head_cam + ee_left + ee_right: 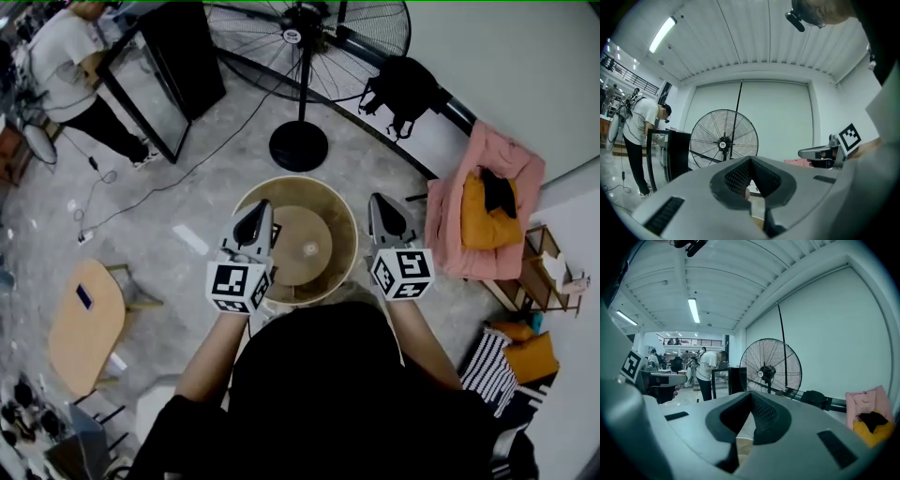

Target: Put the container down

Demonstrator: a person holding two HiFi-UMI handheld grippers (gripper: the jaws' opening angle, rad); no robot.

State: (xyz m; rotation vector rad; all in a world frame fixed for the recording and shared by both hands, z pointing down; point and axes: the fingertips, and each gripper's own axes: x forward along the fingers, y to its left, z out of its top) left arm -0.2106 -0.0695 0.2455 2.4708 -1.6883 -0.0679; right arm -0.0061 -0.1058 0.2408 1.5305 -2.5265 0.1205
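Observation:
A round tan container [295,184] with a flat disc inside hangs in front of the person, above the floor. My left gripper [255,217] sits at its left rim and my right gripper [380,208] at its right rim. In the left gripper view the jaws [751,159] are closed, with a tan sliver of the container [758,212] between them. The right gripper view shows the same: jaws [751,394] closed on a tan edge [742,446]. Each gripper shows at the side of the other's view.
A big floor fan [300,37] stands just beyond the container, its base [298,145] on the concrete floor. A pink chair with a yellow cushion [487,206] is at the right, a wooden table [84,323] at the left. A person [66,66] stands by a black frame [159,75].

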